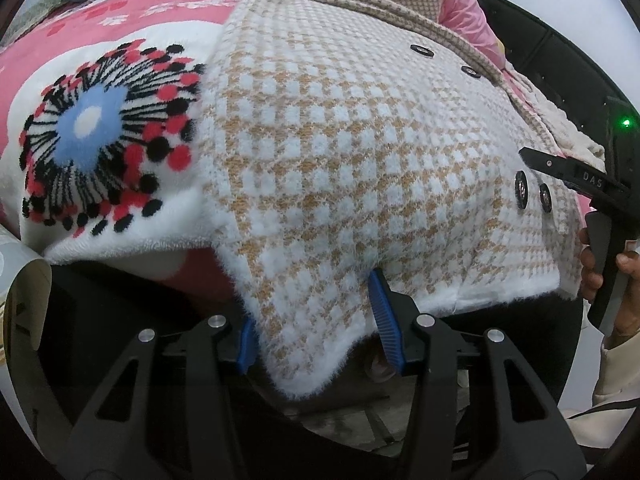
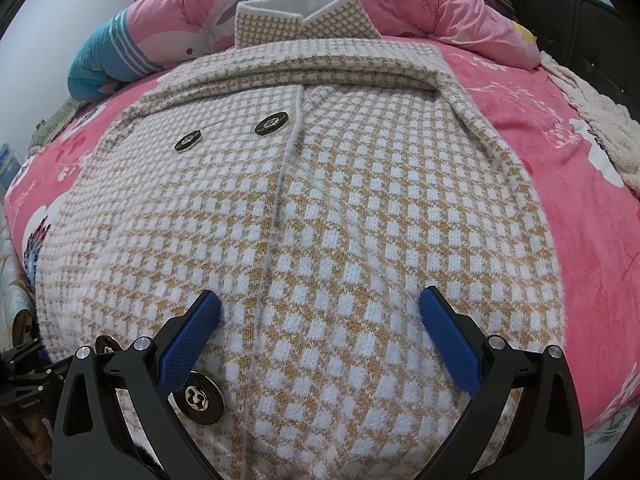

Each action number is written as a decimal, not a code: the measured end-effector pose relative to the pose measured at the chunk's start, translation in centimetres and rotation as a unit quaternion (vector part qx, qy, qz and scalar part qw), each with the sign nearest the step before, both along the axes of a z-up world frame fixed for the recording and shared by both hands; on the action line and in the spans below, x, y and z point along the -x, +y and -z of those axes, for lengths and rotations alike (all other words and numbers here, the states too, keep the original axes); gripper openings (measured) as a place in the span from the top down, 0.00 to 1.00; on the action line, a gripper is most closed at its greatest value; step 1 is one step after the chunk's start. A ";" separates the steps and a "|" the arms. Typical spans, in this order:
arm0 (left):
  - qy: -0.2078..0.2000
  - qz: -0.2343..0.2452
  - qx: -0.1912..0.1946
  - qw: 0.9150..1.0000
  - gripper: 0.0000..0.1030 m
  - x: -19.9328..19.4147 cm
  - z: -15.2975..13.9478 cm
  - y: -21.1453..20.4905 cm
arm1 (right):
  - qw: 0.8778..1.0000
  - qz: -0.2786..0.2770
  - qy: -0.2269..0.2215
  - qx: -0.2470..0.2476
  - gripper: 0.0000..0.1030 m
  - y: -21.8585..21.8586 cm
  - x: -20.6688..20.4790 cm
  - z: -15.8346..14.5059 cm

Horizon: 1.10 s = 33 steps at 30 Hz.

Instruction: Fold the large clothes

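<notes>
A large beige-and-white houndstooth coat [image 2: 328, 208] lies spread on the bed, collar [image 2: 304, 20] at the far end and black buttons [image 2: 272, 123] on its front. In the left wrist view its hem corner [image 1: 312, 344] hangs over the bed's edge, flat between the blue pads [image 1: 386, 316] of my left gripper [image 1: 316, 328], which stands partly open and is not pinching the cloth. My right gripper [image 2: 320, 340] is wide open, its pads [image 2: 448, 344] resting on the coat's lower front beside a large button [image 2: 199, 400]. A hand [image 1: 600, 268] holds that gripper's handle at the coat's right edge.
The bed carries a pink blanket [image 2: 580, 208] with a red, black and blue flower print [image 1: 100, 136]. A pink quilt [image 2: 440, 4] and a teal cushion [image 2: 100, 64] are piled behind the collar. A white fuzzy throw [image 2: 592, 120] and the black bed frame [image 1: 560, 60] lie to the right.
</notes>
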<state>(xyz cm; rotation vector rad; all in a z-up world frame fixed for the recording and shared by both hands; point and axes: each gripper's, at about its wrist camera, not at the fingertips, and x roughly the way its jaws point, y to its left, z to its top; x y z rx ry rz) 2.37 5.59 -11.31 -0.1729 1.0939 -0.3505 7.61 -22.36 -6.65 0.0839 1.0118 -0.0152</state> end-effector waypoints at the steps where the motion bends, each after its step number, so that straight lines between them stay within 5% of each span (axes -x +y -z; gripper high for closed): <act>1: 0.000 0.000 -0.001 1.000 0.54 0.0 0.0 -0.1 | 1.000 0.001 -0.001 0.001 0.06 0.1 0.1 0.0; 23: -0.004 0.004 -0.019 1.000 0.55 0.1 -0.1 -0.4 | 1.000 -0.012 0.005 -0.013 0.06 0.1 1.5 -1.1; 28: -0.005 0.007 -0.022 1.000 0.55 0.2 -0.2 -0.4 | 0.998 0.000 -0.003 -0.059 0.06 -2.3 4.9 -2.5; 33: -0.006 0.009 -0.026 1.000 0.55 0.2 -0.3 -0.5 | 0.998 0.029 0.001 -0.050 0.06 -5.0 8.9 -2.9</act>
